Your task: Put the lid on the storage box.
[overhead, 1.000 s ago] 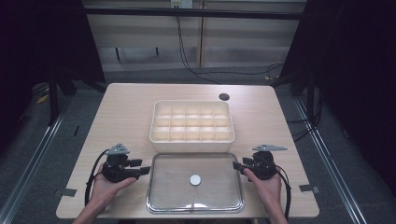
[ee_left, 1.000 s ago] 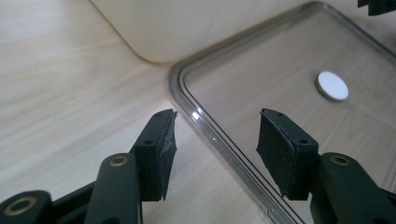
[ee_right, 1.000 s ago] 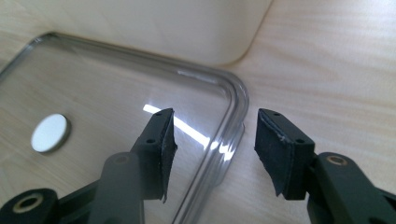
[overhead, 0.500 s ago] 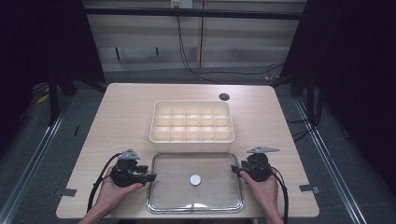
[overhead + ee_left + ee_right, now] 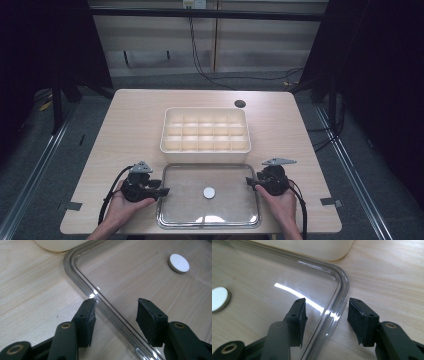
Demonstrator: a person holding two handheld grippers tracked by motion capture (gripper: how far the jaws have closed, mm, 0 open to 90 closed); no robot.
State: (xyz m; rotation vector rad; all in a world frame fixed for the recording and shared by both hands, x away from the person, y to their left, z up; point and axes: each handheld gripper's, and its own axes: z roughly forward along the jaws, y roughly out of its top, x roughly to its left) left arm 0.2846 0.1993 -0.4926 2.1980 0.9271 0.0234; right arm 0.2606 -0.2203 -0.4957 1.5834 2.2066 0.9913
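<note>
A clear rectangular lid [image 5: 207,166] lies flat on the wooden table near its front edge, with a small white disc [image 5: 208,192] at its centre. My left gripper [image 5: 162,191] straddles the lid's left rim [image 5: 75,272]. Its jaws have just been closing with the rim between them, and the pads [image 5: 88,315] stand clear of it. My right gripper [image 5: 250,182] straddles the right rim [image 5: 342,282], open, with a gap on both sides. The disc [image 5: 178,263] lies beyond the left jaws and at the left edge [image 5: 219,298] of the right gripper view.
A cream box [image 5: 205,130] divided into several compartments stands just behind the lid, almost touching its far rim. A dark round spot [image 5: 240,104] marks the table behind the box. Cables trail from both grippers toward the near table edge.
The left gripper has slid slightly toward the near edge and in to the lid's left rim, and its jaws have narrowed. The right gripper has hardly moved.
</note>
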